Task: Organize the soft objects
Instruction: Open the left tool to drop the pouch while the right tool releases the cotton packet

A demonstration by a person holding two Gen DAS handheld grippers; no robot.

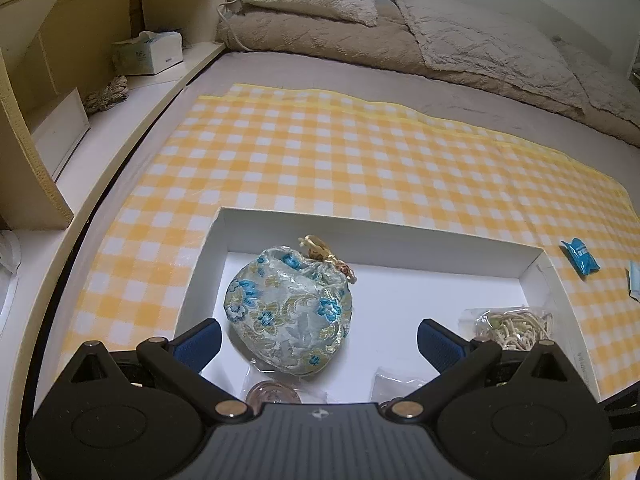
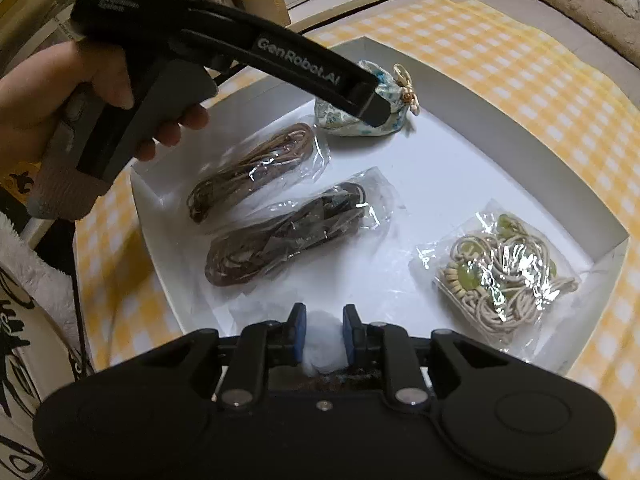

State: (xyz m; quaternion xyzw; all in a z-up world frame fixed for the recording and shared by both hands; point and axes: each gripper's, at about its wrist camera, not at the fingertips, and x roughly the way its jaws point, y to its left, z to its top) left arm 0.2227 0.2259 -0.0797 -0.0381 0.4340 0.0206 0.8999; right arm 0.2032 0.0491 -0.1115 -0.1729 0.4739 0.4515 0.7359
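Note:
A pale brocade pouch with blue flowers (image 1: 290, 308) lies in the far left of a shallow white box (image 1: 380, 236); it also shows in the right wrist view (image 2: 394, 92). My left gripper (image 1: 320, 344) is open just above it, jaws wide on either side. My right gripper (image 2: 323, 338) is shut on a white fluffy ball (image 2: 323, 340) over the box's near edge (image 2: 160, 264). Two bags of brown cord (image 2: 256, 168) (image 2: 288, 236) and a bag of beige cord with green beads (image 2: 500, 276) lie in the box.
The box sits on a yellow checked cloth (image 1: 340, 152) on a bed. A blue packet (image 1: 580, 258) lies on the cloth at right. Pillows and a blanket (image 1: 460, 36) are at the far end. A shelf with a tissue box (image 1: 150, 52) runs along the left.

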